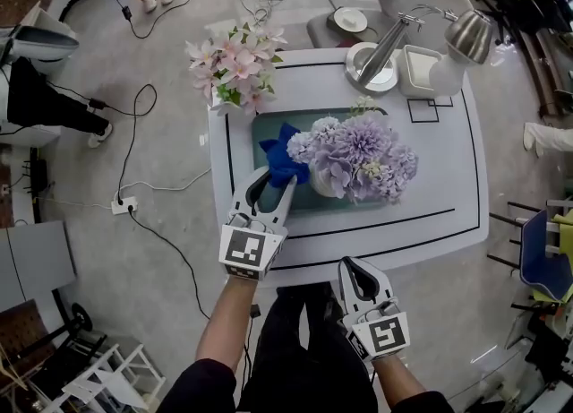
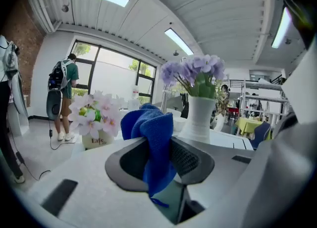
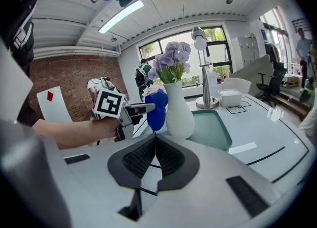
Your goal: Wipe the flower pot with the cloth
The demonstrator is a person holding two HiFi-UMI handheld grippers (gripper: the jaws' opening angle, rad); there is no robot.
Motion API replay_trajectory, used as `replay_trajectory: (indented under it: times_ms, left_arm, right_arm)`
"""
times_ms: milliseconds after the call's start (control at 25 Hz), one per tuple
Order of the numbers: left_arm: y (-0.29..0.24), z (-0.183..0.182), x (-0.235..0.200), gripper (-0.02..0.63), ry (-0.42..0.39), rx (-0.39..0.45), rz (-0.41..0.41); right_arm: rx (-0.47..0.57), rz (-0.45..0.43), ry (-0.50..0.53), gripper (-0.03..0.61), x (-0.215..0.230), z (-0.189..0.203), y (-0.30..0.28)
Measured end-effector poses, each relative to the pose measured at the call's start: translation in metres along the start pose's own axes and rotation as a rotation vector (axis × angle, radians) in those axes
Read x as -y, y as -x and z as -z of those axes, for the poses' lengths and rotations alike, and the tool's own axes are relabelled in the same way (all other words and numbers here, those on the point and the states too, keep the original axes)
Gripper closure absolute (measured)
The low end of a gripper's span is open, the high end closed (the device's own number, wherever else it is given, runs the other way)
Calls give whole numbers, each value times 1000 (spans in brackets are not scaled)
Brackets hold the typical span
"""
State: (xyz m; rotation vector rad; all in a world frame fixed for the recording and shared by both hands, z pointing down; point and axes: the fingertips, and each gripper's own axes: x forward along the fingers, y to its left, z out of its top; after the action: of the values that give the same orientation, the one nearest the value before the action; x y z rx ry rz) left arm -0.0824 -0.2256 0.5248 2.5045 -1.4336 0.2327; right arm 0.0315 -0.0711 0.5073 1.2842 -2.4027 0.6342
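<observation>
Head view, with both gripper views. The left gripper [image 1: 276, 180] reaches over the near edge of the white table [image 1: 448, 196]. Its jaws are clamped on the blue cloth [image 1: 282, 159]. In the left gripper view the cloth [image 2: 153, 133] is pinched between the two pads of the left gripper [image 2: 158, 145]. It bunches up above them and a short tail hangs below.

The flower pot [image 1: 322, 185] is a white vase holding purple blooms. It stands upright on the teal tray [image 1: 260, 133] set into the tabletop. In the head view it lies at 3 o'clock of the cloth and at about 2 o'clock of the left gripper. In the left gripper view the flower pot [image 2: 198, 118] rises just behind the cloth, at 1 o'clock.

In the right gripper view the cloth [image 3: 157, 106] sits right at the left flank of the flower pot [image 3: 178, 111]. Whether the two touch cannot be told.

The right gripper [image 1: 349, 265] is held at 5 o'clock of the left one, off the table's near edge and well apart from the pot. Its jaws are together at the tips with nothing between them, as the right gripper view shows for the right gripper [image 3: 155, 140].

A second pot of pink flowers [image 1: 235, 66] stands at the table's 11 o'clock corner. A desk lamp [image 1: 466, 35] stands at its 1 o'clock corner.
</observation>
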Motion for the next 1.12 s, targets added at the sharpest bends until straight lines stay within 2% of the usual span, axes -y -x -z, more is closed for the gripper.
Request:
replay_trajectory:
  times_ms: [120,280,560,920,1000,1120]
  left_arm:
    - [-18,-24,1,488,-20,48,42]
    - [-37,-43,8,488,-20,57,83]
    - [-64,-10,13,488,-75,-5,142]
    - [-62,26,-1,488,-60,-125,87]
    - [-51,21,-5,488,-58,-114,56]
    - [-19,3,-4,488,-21,-45,6]
  right_arm:
    - [-2,6,-2,569,1,1,2]
    - [-8,23,-11,569,6,4,4]
    - [-11,44,-22,569,17,7,7]
    - [-14,29,-29,569,13,9,6]
    - [-9,20,-31,569,9,8,6]
    - [0,12,-38,569,5,8,8]
